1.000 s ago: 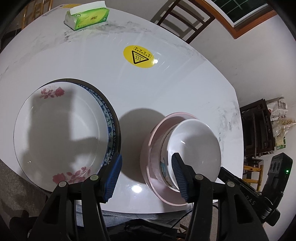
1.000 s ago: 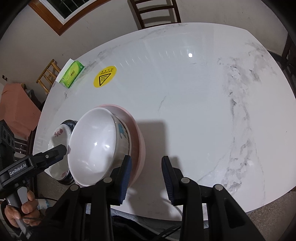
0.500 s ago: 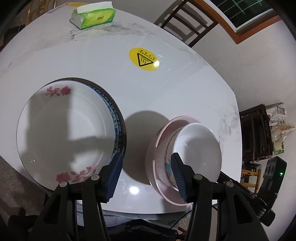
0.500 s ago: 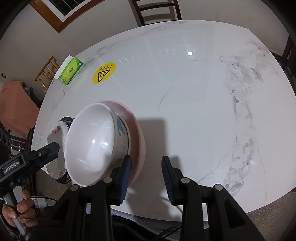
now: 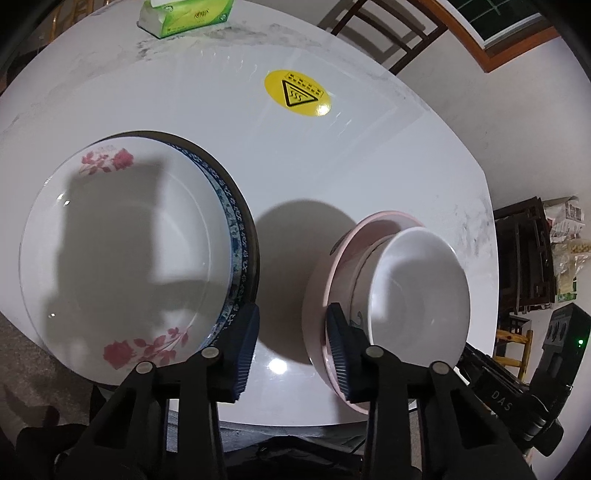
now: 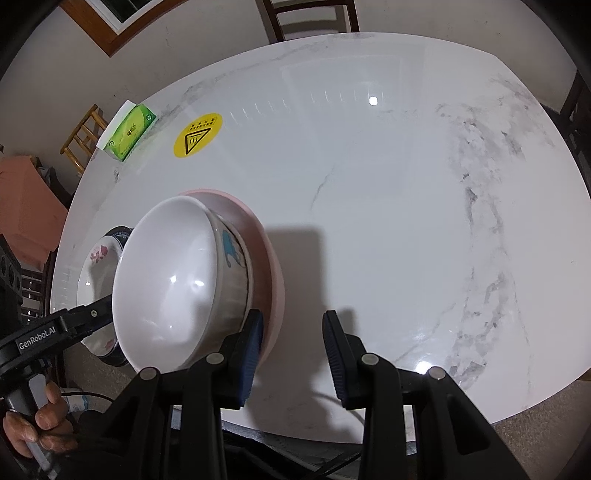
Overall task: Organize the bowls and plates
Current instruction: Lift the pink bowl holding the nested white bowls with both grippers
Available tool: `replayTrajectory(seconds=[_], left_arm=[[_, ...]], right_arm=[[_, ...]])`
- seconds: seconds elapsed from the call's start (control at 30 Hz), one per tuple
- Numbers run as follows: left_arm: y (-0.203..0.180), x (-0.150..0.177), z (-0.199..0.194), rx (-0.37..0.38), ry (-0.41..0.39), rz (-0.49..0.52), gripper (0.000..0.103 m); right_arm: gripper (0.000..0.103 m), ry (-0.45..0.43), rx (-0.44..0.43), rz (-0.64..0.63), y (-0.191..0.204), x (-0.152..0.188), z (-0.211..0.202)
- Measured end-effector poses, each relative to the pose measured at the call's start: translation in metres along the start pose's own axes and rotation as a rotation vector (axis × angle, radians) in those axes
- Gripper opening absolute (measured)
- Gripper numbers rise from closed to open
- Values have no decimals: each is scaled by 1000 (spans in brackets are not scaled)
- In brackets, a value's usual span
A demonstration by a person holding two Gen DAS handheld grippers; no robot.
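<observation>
- On the marble table (image 6: pixel 388 192) we have two stacks near the front edge: a floral plate (image 5: pixel 122 254) on top of a blue-patterned plate (image 5: pixel 236 236), and a white bowl (image 6: pixel 173 280) nested in a pink bowl (image 6: pixel 266 258).
- Compared with a second ago, our left tongs (image 5: pixel 291 349) have narrowed; their jaws are closing now with only bare table between them, gripping nothing.
- Our right tongs (image 6: pixel 291 350) keep the same partly parted gap as before, released, with nothing between the pads.
- Both stacks sit where they were.
- Both bowls and both plates sit mouth up; being round, they show no long axis.
- In the left view, the left pad (image 5: pixel 245 349) lies just beside the plates' rim, and the right pad overlaps the pink bowl's edge; we cannot tell whether either touches.
- A green tissue pack (image 5: pixel 184 16) and a yellow warning sticker (image 5: pixel 297 92) lie farther back.
</observation>
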State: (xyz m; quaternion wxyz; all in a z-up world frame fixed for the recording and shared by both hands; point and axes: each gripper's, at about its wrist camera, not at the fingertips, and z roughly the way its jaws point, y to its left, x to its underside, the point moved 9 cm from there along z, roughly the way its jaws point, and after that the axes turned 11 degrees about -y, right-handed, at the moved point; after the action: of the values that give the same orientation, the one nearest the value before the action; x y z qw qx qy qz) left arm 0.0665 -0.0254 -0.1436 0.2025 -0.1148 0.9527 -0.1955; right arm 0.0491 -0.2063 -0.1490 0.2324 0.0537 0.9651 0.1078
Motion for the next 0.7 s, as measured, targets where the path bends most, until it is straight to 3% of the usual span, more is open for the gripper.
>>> replayTrajectory(seconds=[0.4,0.7], left_arm=[[-4,8,14,8,34,-8,26],[-6,7,15,4,14,11,26]], right_arm=[[34,13,14,-3,0,-1,11],[34,18,15,0,-1,-2,12]])
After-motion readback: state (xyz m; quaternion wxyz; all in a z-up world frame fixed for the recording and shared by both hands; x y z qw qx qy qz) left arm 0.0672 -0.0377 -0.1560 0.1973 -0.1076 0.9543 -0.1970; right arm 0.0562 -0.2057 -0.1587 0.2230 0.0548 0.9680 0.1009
